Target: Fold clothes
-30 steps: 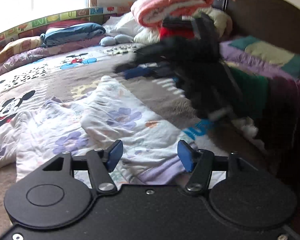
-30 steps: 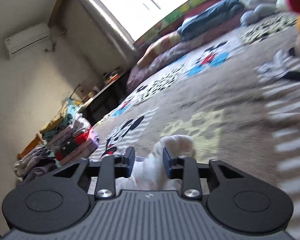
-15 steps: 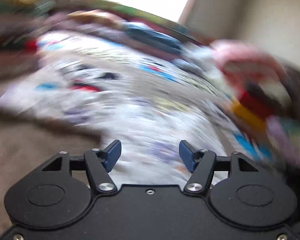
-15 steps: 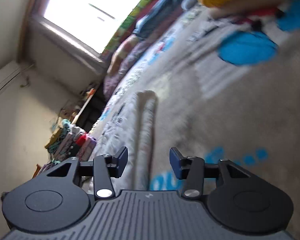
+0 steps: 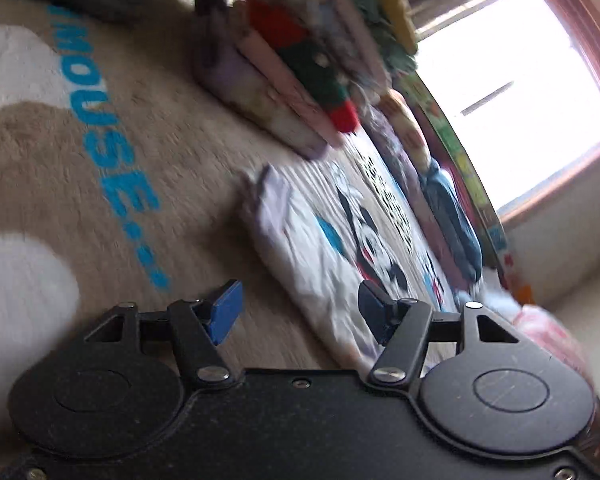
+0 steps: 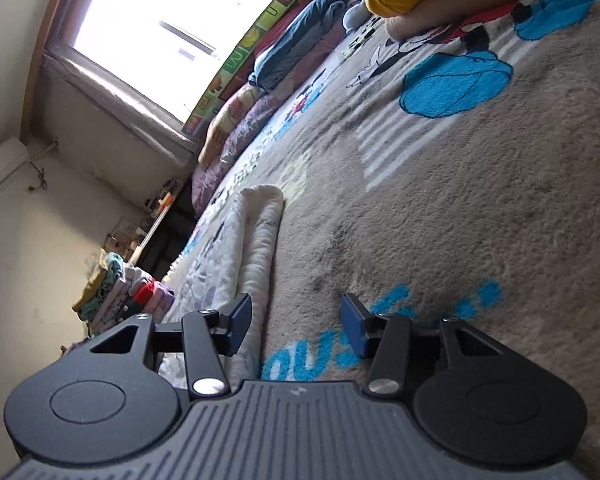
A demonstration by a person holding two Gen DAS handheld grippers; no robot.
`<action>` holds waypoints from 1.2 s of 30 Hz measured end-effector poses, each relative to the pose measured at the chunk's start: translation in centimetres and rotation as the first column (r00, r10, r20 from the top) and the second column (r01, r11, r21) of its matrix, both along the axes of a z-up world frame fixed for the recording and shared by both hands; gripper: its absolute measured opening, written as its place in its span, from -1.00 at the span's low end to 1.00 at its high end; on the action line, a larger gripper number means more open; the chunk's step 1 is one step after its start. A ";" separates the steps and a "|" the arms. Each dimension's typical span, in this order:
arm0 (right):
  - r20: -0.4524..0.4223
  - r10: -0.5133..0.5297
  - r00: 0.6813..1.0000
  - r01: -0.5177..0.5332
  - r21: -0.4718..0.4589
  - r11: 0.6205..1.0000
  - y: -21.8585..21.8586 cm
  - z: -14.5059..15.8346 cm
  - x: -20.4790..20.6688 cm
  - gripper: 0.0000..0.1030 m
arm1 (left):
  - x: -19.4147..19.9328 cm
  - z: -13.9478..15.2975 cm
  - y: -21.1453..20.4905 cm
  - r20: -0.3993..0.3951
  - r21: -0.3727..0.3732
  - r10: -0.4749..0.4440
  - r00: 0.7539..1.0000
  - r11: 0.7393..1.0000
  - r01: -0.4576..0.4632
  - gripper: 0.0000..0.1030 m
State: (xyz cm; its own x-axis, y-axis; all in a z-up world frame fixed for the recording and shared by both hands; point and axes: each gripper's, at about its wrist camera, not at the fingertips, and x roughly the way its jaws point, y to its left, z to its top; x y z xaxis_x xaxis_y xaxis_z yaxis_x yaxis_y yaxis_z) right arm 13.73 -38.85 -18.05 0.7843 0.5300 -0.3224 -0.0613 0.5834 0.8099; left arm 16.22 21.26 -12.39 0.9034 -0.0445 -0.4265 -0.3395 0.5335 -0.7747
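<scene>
**Both tools let go, white garment lying folded on the bed**

Left wrist view first, which is tipped hard over on its side. The left tool [image 5: 298, 312] has its blue pads spread apart with nothing gripped between them, just tan fleece blanket [image 5: 52, 168] with the blue "MOUSE" lettering on the left of the picture. The white garment [image 5: 300, 240] lies flat on the blanket just past the tool, toward the right pad. Farther off sits a stack of folded clothes [image 5: 300, 72], and the bright window [image 5: 512, 92] fills the far right.

Right wrist view: far left against the wall there's that same stack of folded clothes [image 6: 120, 292]. The right tool [image 6: 296, 322] has just been opening and now stands released; the garment [image 6: 252, 248] lies in a long folded roll running away from its left pad, beside the gap rather than in it. Off to the right it's bare blanket [image 6: 480, 200] with blue cartoon patches.
</scene>
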 end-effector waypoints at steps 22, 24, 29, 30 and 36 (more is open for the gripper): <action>0.064 -0.002 0.998 0.000 0.028 1.000 -0.6 -0.9 0.3 -0.22 | 2.4 7.2 -5.4 0.223 0.387 -0.388 0.894 0.877 0.285 -0.79; 0.065 -0.002 0.998 0.000 0.025 1.000 -0.6 -0.9 0.3 -0.22 | 1.9 8.7 -8.7 0.233 0.479 -0.460 0.857 0.821 0.311 -0.79; 0.069 -0.002 0.998 0.001 0.020 1.000 -0.5 -0.9 0.3 -0.22 | 1.0 9.8 -16.3 0.188 0.640 -0.605 0.773 0.673 0.371 -0.79; 0.069 -0.002 0.998 0.000 0.023 1.000 -0.5 -0.9 0.2 -0.22 | 0.9 9.6 -17.6 0.171 0.666 -0.627 0.760 0.642 0.380 -0.79; 0.074 -0.002 0.997 -0.001 0.035 0.999 -0.6 -1.0 0.2 -0.22 | 2.1 8.0 -24.6 0.068 0.747 -0.735 0.675 0.485 0.454 -0.79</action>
